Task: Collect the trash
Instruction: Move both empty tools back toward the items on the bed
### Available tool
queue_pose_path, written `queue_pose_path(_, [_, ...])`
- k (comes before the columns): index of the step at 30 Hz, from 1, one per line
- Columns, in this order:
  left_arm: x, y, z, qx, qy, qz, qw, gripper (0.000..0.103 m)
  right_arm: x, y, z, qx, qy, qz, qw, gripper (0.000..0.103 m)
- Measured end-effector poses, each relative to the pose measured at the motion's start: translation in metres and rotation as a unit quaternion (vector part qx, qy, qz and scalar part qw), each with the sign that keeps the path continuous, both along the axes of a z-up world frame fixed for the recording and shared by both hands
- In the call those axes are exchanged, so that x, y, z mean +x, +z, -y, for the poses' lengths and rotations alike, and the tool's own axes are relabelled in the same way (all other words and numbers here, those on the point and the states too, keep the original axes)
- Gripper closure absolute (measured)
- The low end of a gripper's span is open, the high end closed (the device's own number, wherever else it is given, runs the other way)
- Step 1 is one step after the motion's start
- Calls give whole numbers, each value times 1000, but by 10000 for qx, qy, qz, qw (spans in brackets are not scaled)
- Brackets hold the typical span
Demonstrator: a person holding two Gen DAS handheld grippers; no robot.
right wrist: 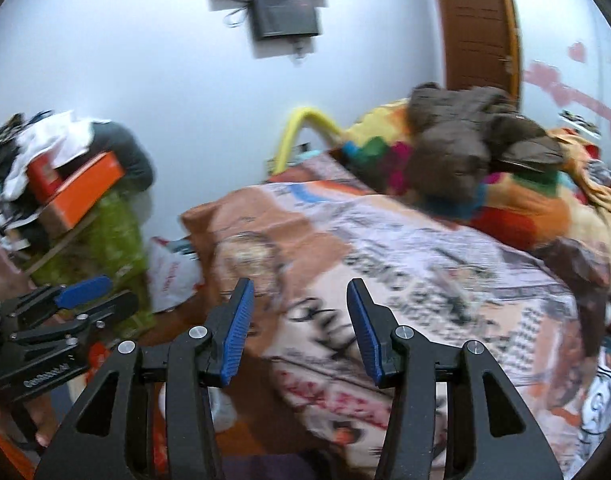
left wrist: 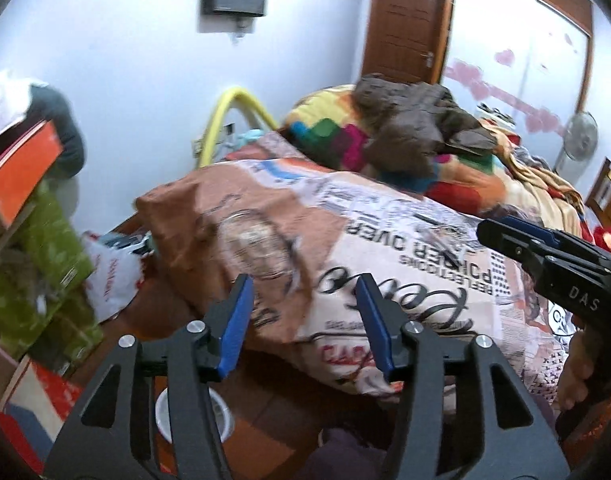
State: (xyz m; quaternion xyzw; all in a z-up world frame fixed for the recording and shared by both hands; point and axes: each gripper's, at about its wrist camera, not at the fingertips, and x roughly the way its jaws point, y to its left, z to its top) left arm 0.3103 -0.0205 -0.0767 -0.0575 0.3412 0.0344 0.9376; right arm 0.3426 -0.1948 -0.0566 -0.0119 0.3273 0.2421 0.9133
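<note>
My left gripper (left wrist: pixel 304 284) hangs open above the corner of a bed, and nothing is between its blue pads. My right gripper (right wrist: pixel 300 286) is also open and empty over the same bed corner. Each gripper shows in the other's view: the right gripper (left wrist: pixel 505 236) at the right edge, the left gripper (right wrist: pixel 85 296) at the lower left. A crumpled white plastic bag with red print (left wrist: pixel 113 280) (right wrist: pixel 173 276) lies on the floor beside the bed. A white round cup or tub (left wrist: pixel 193 412) sits on the floor below the left gripper, partly hidden by its fingers.
The bed's newspaper-print cover (left wrist: pixel 385 240) fills the middle, with a colourful blanket and a brown garment (left wrist: pixel 417 120) behind it. Stacked orange (left wrist: pixel 21 176) and green boxes (left wrist: pixel 45 248) stand at the left. A yellow hoop (left wrist: pixel 225 112), a wooden door (left wrist: pixel 405 24) and a fan (left wrist: pixel 581 140) lie beyond.
</note>
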Motion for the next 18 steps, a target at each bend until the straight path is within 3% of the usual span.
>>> queue_pose_path(3, [23, -3, 27, 39, -237, -40, 9997, 49, 13, -4, 29, -84, -277, -9, 9996, 56])
queue_pose_path(6, [48, -10, 52, 13, -477, -135, 9988, 49, 26, -12, 56, -257, -578, 24, 9980, 44])
queue_pose_path(12, [92, -30, 88, 7, -814, -396, 9959, 47, 51, -37, 98, -534, -969, -115, 9938, 43])
queue_pose_path(18, [126, -63, 108, -42, -1001, -693, 9926, 47, 81, -75, 120, -466, -1120, -634, 9906, 43])
